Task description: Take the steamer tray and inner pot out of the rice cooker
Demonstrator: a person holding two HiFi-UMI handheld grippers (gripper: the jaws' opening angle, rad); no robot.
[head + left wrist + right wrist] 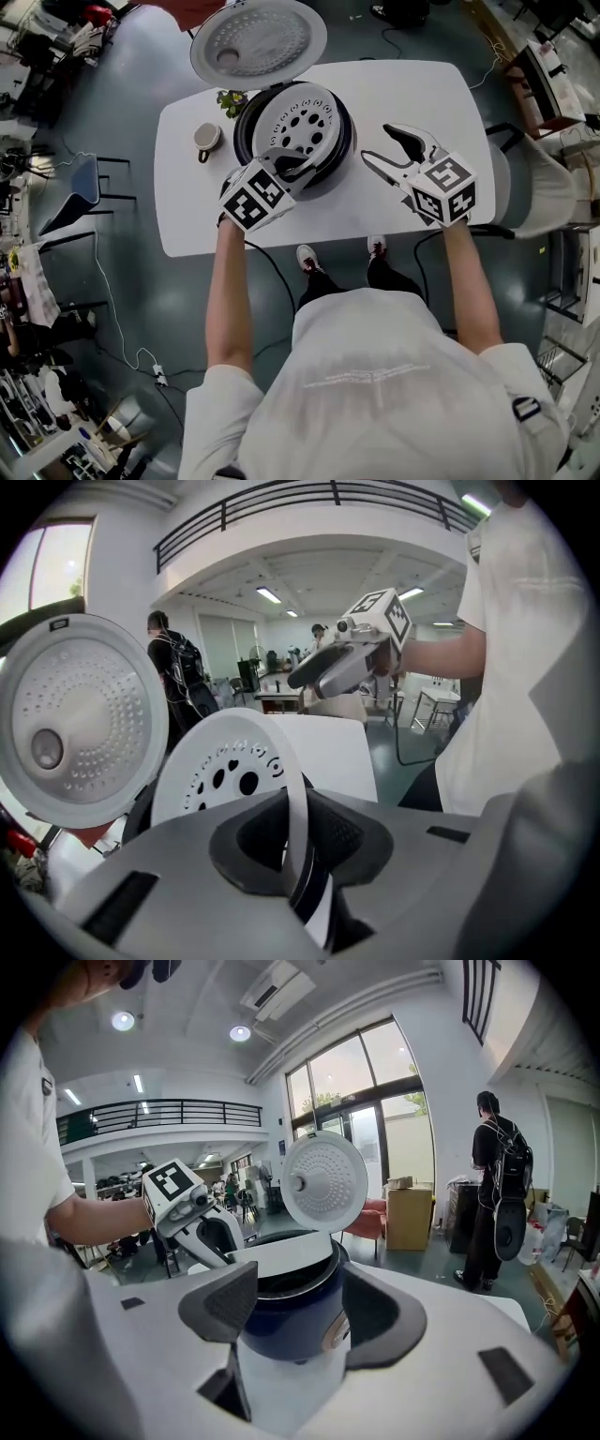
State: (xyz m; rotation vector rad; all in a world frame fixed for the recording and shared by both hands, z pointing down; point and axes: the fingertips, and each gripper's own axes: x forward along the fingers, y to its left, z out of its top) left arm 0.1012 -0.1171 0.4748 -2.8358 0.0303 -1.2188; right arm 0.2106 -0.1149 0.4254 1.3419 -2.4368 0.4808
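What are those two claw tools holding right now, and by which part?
The left gripper pinches the white steamer tray by its near rim. The right gripper is open and holds nothing.

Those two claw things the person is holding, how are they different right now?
The left gripper is clamped on the rim of the white steamer tray, which sits tilted in the rice cooker. The right gripper has its jaws apart and holds nothing. The left gripper reaches over the cooker, while the right gripper hangs beside it above the table. Both carry a cube with square markers.
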